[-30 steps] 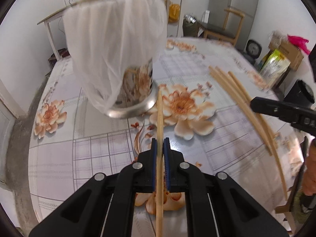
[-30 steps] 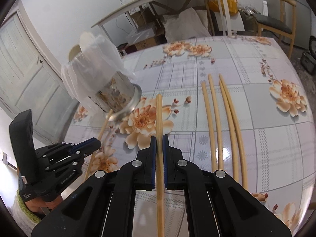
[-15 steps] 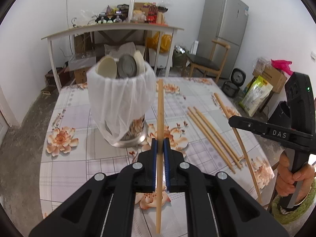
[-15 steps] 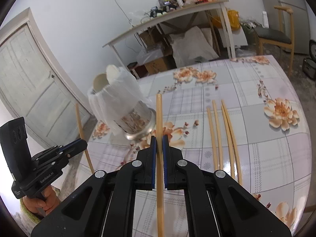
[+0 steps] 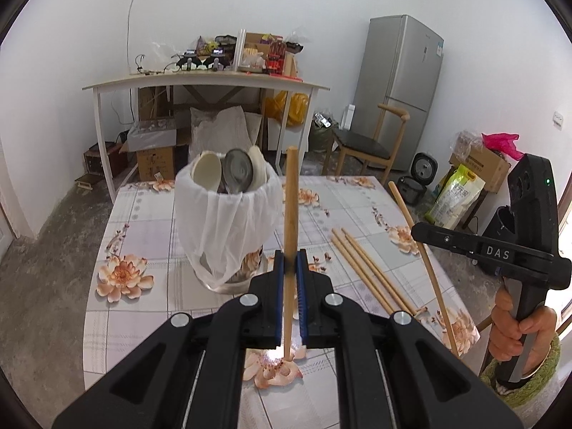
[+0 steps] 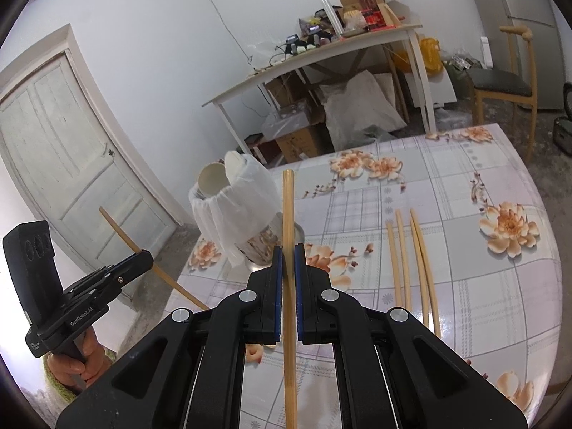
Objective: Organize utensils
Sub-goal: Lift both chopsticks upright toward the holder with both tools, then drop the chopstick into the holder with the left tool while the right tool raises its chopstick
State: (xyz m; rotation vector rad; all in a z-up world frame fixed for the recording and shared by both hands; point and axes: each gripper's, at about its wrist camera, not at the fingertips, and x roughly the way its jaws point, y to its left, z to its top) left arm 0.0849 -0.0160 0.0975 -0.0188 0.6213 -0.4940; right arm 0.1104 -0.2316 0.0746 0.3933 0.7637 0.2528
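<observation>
Black left gripper (image 5: 290, 261) and right gripper (image 6: 288, 254), blue pads, silver screws; fuzzy green sleeve (image 5: 529, 382) lower right.

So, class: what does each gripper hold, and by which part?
Left gripper: one chopstick, pinched partway along its shaft. Right gripper: another chopstick, also gripped mid-shaft.

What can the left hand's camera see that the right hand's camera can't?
Only the left wrist view shows the shiny metal spoon inside the holder, the grey fridge, and the right tool from the side, shut on its chopstick.

Only the right wrist view shows the white door and the left tool from the side, gripping its chopstick.

Both show the holder wrapped in a white bag, the loose chopsticks lying on the flowery table, the cluttered desk and the wooden chair.
</observation>
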